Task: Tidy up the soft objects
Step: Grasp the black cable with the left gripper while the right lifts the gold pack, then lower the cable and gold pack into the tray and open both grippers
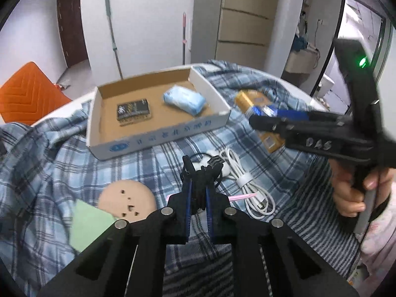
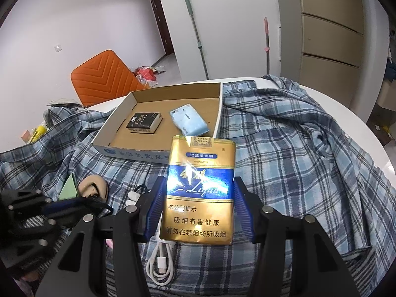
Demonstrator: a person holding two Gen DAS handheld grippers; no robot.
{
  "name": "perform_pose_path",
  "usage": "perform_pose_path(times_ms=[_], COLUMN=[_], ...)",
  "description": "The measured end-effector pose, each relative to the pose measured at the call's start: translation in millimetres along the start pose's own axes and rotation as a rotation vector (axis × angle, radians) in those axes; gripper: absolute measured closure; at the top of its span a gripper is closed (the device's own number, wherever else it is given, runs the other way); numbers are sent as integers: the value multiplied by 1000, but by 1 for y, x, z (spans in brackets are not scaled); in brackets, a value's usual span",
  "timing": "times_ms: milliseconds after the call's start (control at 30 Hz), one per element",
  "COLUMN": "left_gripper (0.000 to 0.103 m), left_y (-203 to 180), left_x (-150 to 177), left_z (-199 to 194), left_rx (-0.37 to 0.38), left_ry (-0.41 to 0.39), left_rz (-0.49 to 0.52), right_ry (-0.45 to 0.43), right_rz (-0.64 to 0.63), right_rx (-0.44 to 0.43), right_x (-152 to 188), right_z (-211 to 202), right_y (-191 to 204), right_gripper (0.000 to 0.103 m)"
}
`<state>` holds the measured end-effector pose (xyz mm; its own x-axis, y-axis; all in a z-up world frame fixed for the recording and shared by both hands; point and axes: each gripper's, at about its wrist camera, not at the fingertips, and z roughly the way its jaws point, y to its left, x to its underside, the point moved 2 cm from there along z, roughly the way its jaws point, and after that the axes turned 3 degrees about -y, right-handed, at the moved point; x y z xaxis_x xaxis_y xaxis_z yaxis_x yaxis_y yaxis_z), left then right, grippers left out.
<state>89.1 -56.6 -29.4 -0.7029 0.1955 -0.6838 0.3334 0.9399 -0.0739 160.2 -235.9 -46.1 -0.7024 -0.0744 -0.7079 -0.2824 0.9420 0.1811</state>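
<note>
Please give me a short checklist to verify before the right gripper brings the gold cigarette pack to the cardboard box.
1. Right gripper shut on the gold cigarette pack, pads on both side edges: ok.
2. Pack lifted off the plaid shirt: ok, it appears raised in the left wrist view.
3. Free floor in the cardboard box beside the black pack and the blue tissue pack: ok.
4. Left gripper out of the path to the box: ok, it sits low and to the left.
5. What the left gripper holds: cannot tell, a dark thing only.

even indoor light | glare on gold pack [image 2: 198, 188] | edges perhaps blurred (fisheye)
</note>
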Motion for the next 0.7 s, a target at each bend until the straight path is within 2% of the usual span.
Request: perform_pose_path(times_ms=[167,367,500,700], left_gripper=[92,92,92,92], left_y=[11,22,28,50], left_x=[-14,-49,-82,-117], left_z=[-30,-52,-52,-36], left_rx=[-19,-55,-94,-133], left_ry=[-79,-191,-267,-313], left_rz=[-22,-31,-26,-70], right_ry=[-47,-107,-137,-200], right_rz=[-14,-37,-51,-77], right_rx=[10,29,26,42], right_x=[-5,-21,-42,-88], right_z=[-10,-28,-40,-42], right_y=[3,13,22,34], right_gripper=[50,50,50,49])
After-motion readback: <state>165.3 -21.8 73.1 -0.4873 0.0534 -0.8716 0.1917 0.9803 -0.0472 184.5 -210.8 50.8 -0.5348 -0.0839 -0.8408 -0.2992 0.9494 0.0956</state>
